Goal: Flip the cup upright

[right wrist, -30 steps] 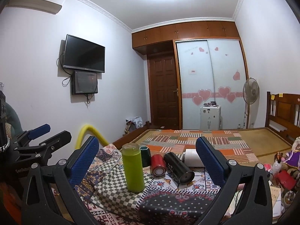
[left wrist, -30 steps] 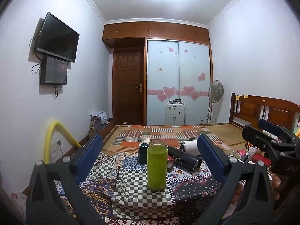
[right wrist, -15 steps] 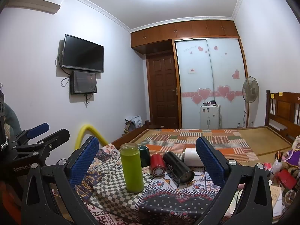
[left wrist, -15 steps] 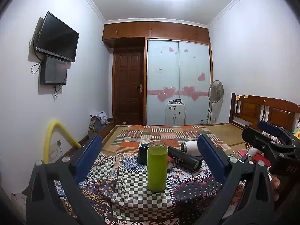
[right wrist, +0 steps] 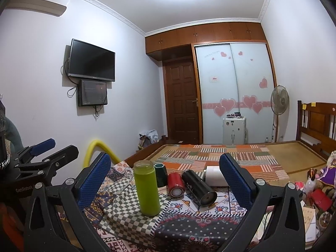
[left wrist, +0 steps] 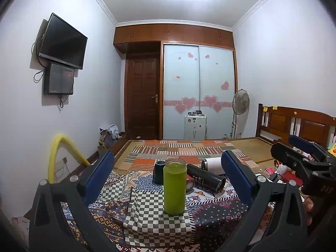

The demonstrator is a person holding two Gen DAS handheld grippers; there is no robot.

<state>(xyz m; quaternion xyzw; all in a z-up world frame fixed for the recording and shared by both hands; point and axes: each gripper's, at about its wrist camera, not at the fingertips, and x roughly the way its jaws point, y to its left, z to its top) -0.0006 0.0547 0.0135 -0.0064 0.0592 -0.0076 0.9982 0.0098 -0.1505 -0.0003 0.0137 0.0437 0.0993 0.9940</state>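
A green cup [left wrist: 174, 187] stands upright on the patterned cloth [left wrist: 147, 216], mouth up; it also shows in the right wrist view [right wrist: 147, 189]. Behind it lie a black cup [right wrist: 198, 187], a red cup [right wrist: 176, 183] and a white cup [right wrist: 215, 175] on their sides, and a dark hexagonal cup [right wrist: 160, 173] stands upright. My left gripper [left wrist: 168, 180] is open and empty, its jaws wide on either side of the green cup but nearer the camera. My right gripper [right wrist: 163, 180] is open and empty, short of the cups.
The cloth-covered table stands at the foot of a bed with a striped quilt [left wrist: 180, 151]. Toys and clutter [right wrist: 315, 191] lie at the right. A yellow tube [left wrist: 56, 155] arches at the left by the wall. Each gripper appears at the edge of the other's view.
Almost nothing differs. Both grippers stay open and hold nearly still; the right wrist view has shifted very slightly. The cups have not moved.
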